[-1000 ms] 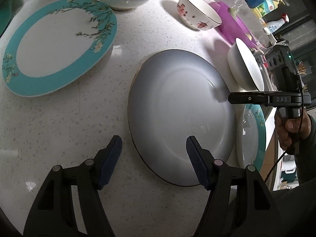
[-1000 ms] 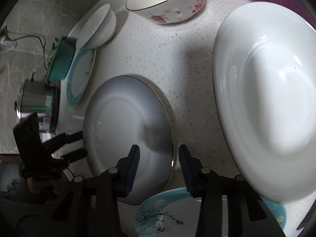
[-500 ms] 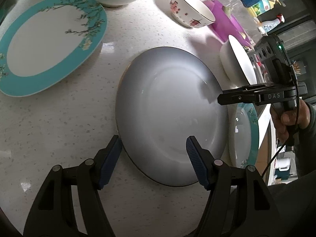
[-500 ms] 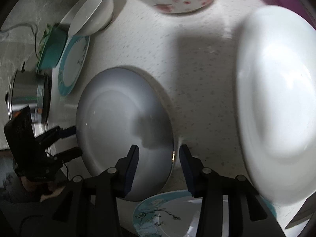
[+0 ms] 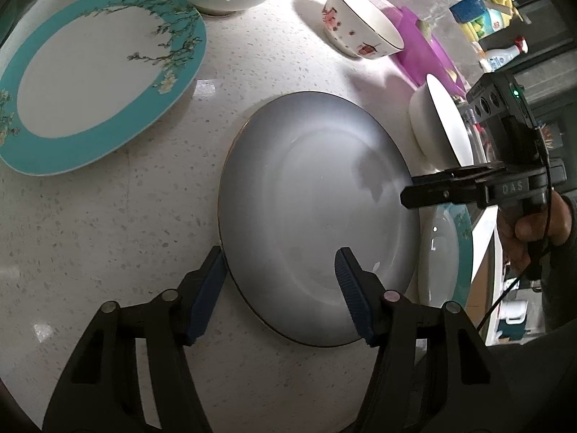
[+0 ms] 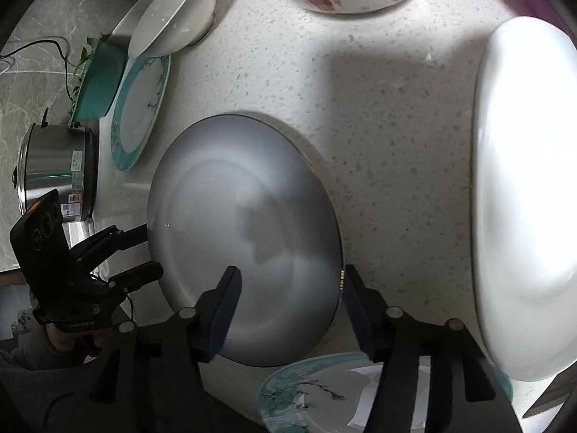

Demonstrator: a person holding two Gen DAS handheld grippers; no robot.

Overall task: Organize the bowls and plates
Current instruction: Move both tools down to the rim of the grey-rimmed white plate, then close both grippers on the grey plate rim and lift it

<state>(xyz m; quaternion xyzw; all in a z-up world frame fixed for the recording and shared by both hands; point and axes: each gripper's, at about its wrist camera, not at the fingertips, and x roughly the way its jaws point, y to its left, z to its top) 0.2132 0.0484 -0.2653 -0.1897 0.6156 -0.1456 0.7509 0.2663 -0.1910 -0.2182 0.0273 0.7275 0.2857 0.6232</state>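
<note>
The grey plate (image 5: 313,216) lies flat on the speckled counter (image 5: 108,216), between the teal-rimmed plate (image 5: 97,75) and a white bowl (image 5: 441,122). The left gripper (image 5: 279,288) has just been narrowing and the right gripper (image 6: 288,306) widening; both stand released, straddling opposite rims. To lift well, each should slide one finger under its rim, then clench evenly so the plate stays level.

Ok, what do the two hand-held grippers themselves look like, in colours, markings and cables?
Both are black frames with silver pivot pins and ribbed blue pads. The left hand-held gripper and right hand-held gripper match. Seen from the left wrist view, the right one carries a black box with a green light, "DAS" lettering and a black cable; the hand holding it has a dark sleeve.
</note>
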